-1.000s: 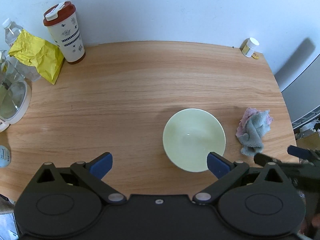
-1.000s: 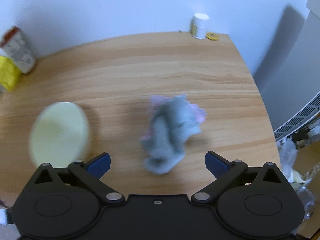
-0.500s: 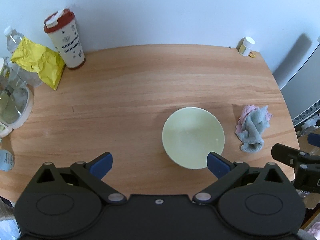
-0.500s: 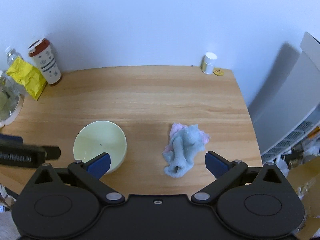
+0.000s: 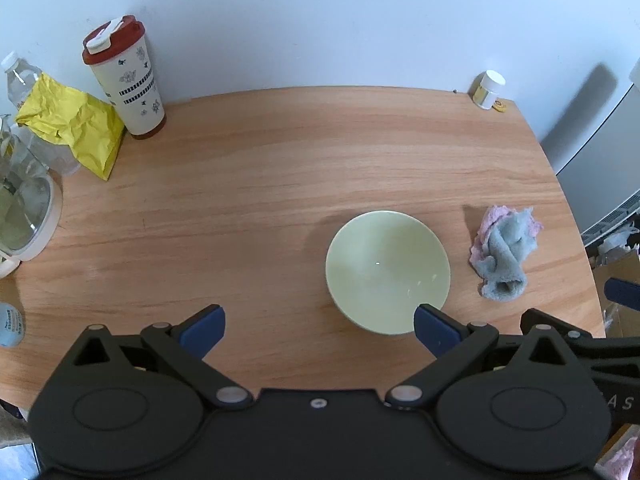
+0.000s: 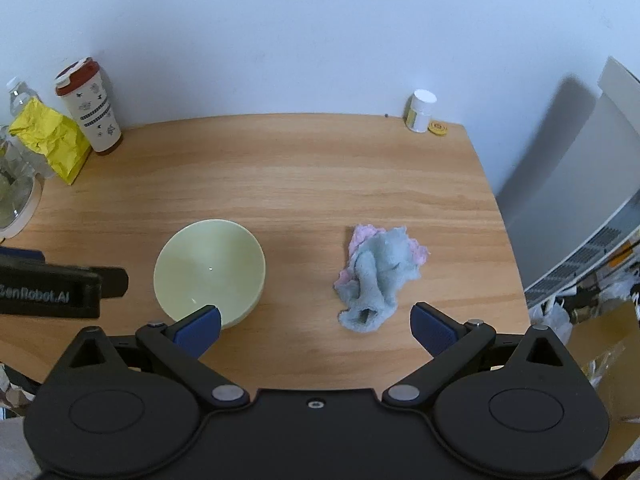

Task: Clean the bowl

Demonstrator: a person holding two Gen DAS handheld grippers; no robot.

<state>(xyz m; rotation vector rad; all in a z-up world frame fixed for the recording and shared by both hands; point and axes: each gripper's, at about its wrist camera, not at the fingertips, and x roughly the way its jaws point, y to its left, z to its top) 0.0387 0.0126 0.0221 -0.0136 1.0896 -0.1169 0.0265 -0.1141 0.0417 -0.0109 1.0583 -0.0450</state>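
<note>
Looking from left to right over the table (image 5: 280,168), in label lines:

Far left edge: clear bottle (image 5: 16,80), yellow bag (image 5: 72,128), tall cup with red lid (image 5: 124,80); all well apart from the work area, near the wall.

Left gripper (image 5: 318,330): released, blue fingers wide apart, nothing between them; hovers above the near edge of the table, with the bowl just ahead of its right finger.

Bowl (image 5: 387,270): pale green, upright, on bare wood right of the table middle; seems empty, with a few small light specks inside, too small to identify.

Bowl handling (judgement): probably ceramic or hard plastic, so stiff, smooth and a little slippery; can slide or tip if pushed on one side only. Best hold: pinch over the rim (image 5: 400,330) on the near side, one finger inside and one outside, so that it stays steady during wiping.

Cloth (image 6: 378,276): grey and pink, crumpled in a soft heap, to the right of the bowl, apart from it.

Cloth handling (judgement): light, soft, shapeless; takes any grip, best at the raised middle fold.

Right gripper (image 6: 316,330): also released, fingers spread and empty; cloth lies just ahead between them, not touched yet.

Far right corner: small white-capped jar (image 6: 420,114) and yellow disc (image 6: 437,128), near the wall.

Step (judgement): cleaning not begun; cloth to pick first.
</note>
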